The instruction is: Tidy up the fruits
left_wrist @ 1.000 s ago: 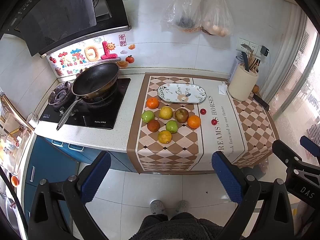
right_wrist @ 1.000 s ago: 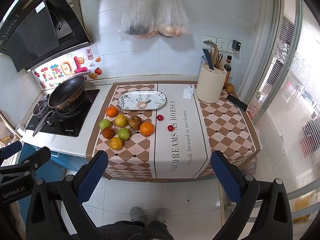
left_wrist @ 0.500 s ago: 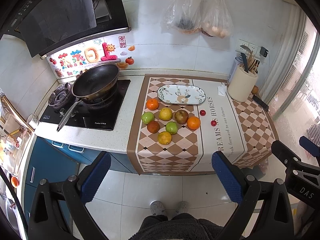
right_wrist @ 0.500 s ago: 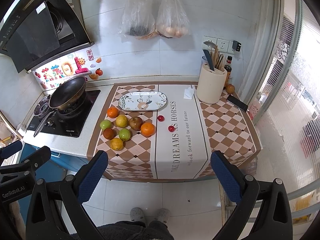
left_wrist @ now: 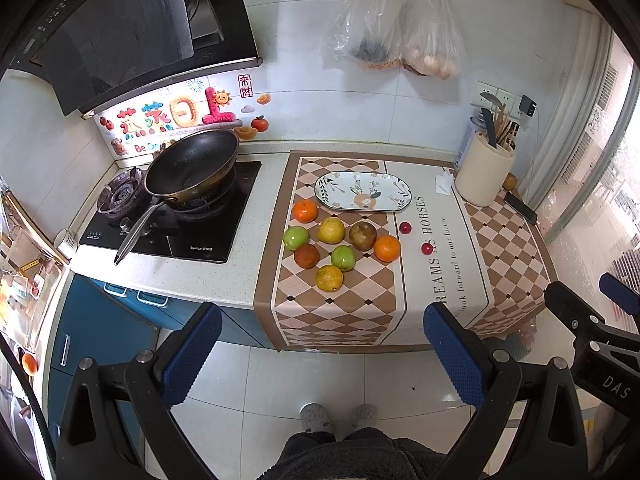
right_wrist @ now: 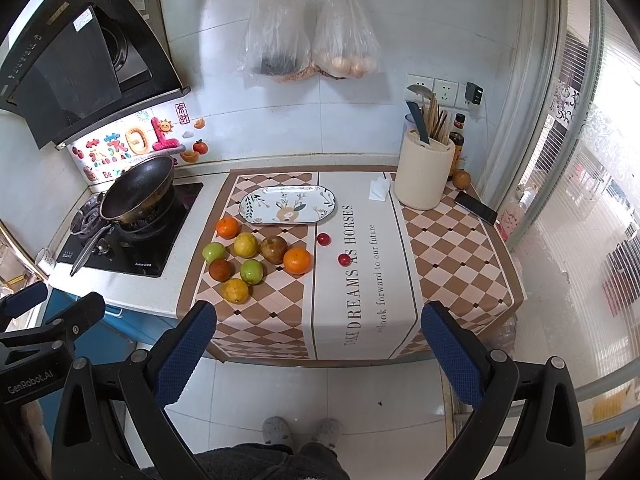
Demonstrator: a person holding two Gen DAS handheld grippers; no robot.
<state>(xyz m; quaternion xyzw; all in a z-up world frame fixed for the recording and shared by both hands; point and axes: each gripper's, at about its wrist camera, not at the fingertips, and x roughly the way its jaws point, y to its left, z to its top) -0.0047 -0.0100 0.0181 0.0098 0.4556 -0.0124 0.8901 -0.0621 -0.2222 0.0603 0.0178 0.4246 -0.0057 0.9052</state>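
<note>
Several fruits lie in a cluster on the checkered cloth (left_wrist: 336, 316): two oranges (left_wrist: 305, 211), two green apples (left_wrist: 296, 237), yellow citrus (left_wrist: 331, 230), a brown pear (left_wrist: 362, 235), with two small red fruits (left_wrist: 405, 227) to their right. An empty oval patterned plate (left_wrist: 363, 191) sits just behind them, also in the right wrist view (right_wrist: 287, 204). My left gripper (left_wrist: 324, 350) and my right gripper (right_wrist: 318, 348) are both open and empty, held well back from the counter above the floor.
A black wok (left_wrist: 191, 166) stands on the stove (left_wrist: 172, 220) at the left. A cream utensil holder (right_wrist: 423, 174), a phone (right_wrist: 475, 207) and a folded tissue (right_wrist: 378, 189) sit at the right back. Two plastic bags (right_wrist: 308, 40) hang on the wall.
Both views have drifted slightly closer to the counter. Nothing on the counter has moved, and both grippers remain open.
</note>
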